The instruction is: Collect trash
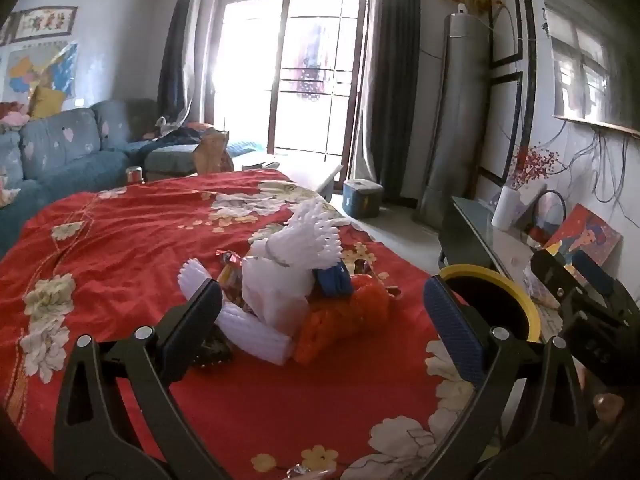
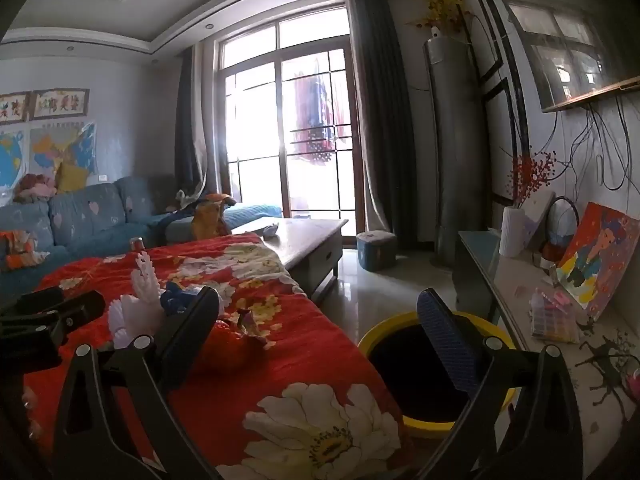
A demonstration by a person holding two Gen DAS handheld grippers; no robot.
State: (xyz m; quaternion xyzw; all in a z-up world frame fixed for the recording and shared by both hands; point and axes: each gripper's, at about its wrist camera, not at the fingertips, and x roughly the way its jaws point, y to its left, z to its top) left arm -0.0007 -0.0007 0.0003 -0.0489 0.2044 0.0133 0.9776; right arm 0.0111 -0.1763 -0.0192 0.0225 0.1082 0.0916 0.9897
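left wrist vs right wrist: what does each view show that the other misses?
Left wrist only: the full trash pile, with white foam netting, orange netting and snack wrappers.
Right wrist only: the wooden coffee table and the world map on the wall.
Both: red floral cloth, yellow-rimmed bin, blue sofa, and both the left gripper and the right gripper, jaws open and empty.

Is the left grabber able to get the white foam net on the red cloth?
Probably yes: the left gripper is open, the white foam net lies just ahead between its fingers, and nothing blocks it.
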